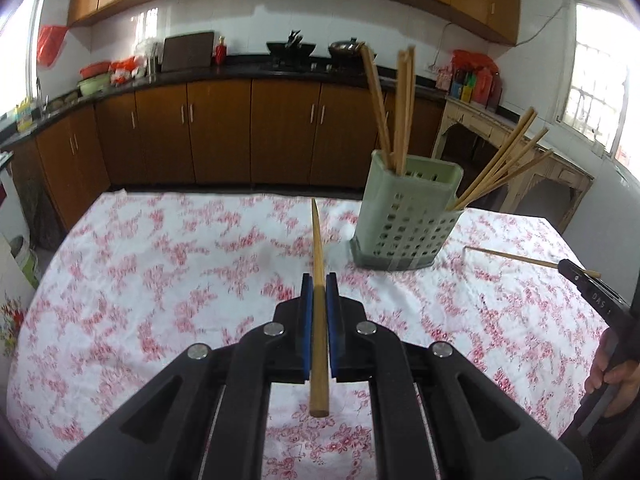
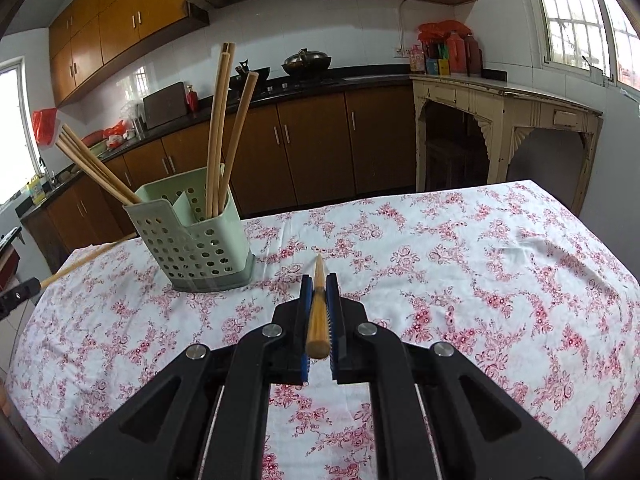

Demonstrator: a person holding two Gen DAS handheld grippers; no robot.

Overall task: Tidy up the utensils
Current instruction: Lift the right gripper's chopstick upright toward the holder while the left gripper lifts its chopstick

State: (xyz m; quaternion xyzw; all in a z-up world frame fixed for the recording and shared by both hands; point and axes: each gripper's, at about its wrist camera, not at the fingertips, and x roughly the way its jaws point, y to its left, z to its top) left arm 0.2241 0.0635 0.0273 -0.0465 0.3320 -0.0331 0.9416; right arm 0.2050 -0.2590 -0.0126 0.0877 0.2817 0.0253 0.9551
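Both grippers, left gripper [image 1: 319,292] and right gripper [image 2: 319,294], each clamp a chopstick [image 1: 319,264]; next they'd need tipping into the green holder [image 2: 192,236], frame left.

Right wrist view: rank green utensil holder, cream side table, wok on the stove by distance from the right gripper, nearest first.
From the right gripper:
1. green utensil holder, ahead-left on the floral tablecloth.
2. cream side table, beyond the table's far edge, right.
3. wok, on the back counter, centre.

Floral tablecloth [image 2: 460,248], brown base cabinets [image 1: 220,132], wok [image 1: 291,49], perhaps a cutting board [image 1: 188,51]
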